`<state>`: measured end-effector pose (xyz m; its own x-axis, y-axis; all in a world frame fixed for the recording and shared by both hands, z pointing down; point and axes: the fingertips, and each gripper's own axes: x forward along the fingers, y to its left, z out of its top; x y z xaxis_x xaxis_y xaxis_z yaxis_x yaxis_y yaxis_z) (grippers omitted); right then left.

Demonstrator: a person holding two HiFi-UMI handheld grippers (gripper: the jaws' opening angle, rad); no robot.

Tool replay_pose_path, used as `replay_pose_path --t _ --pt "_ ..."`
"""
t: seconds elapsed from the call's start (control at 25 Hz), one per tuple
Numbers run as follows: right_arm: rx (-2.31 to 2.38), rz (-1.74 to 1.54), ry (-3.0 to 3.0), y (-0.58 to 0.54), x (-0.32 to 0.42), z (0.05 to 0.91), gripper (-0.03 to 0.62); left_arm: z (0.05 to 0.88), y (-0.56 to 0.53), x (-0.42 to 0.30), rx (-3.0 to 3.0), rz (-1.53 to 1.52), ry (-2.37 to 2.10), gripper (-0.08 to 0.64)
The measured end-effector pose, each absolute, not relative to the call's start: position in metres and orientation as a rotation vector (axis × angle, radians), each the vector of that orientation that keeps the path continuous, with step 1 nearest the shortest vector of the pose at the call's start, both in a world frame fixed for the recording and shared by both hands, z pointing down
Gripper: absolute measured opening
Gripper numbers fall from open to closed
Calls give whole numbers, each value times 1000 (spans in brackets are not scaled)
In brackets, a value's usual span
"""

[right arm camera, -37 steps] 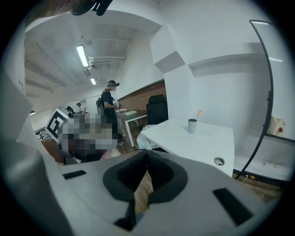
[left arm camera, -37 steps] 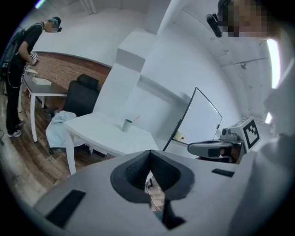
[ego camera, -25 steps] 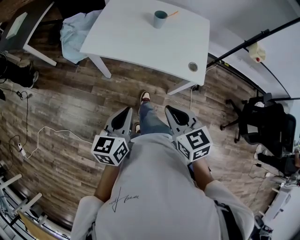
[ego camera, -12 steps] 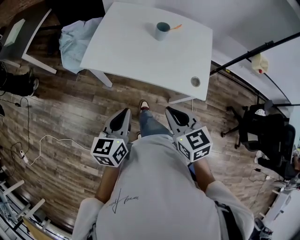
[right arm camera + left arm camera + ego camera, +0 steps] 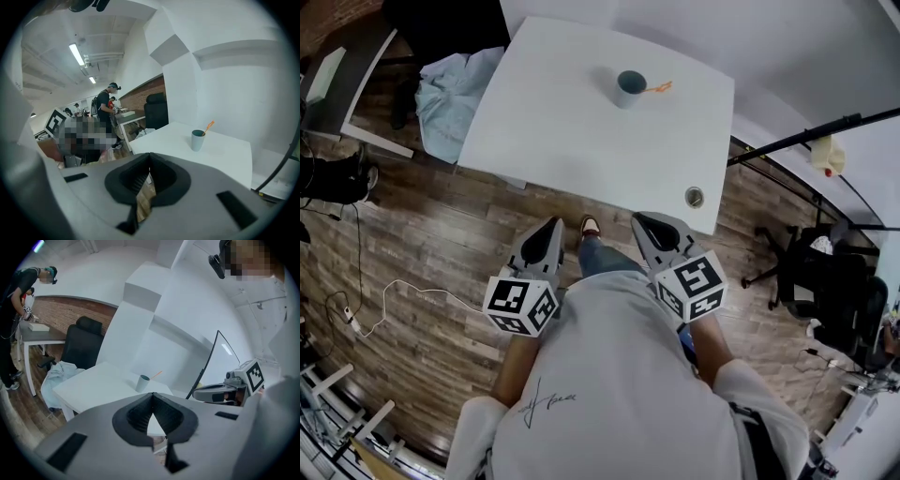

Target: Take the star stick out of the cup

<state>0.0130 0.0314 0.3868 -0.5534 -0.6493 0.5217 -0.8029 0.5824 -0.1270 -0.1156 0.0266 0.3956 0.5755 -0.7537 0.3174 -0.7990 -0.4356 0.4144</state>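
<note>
The left gripper (image 5: 551, 226) and right gripper (image 5: 643, 221) are both clenched and empty, well short of the table (image 5: 546, 122). What looks like the star stick (image 5: 658, 88) leans in the cup (image 5: 629, 89). A sideways tug could topple the cup.

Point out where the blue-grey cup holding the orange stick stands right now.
In the head view the blue-grey cup stands upright on the far half of the white table, right of centre, its orange stick leaning out to the right.
</note>
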Motion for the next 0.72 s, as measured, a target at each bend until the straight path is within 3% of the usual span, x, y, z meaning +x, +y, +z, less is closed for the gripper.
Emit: replay_pose_path --t 0.72 --pt "1247 535 -2427 -79 61 400 8 397 -82 -52 2349 153 -1197 5"
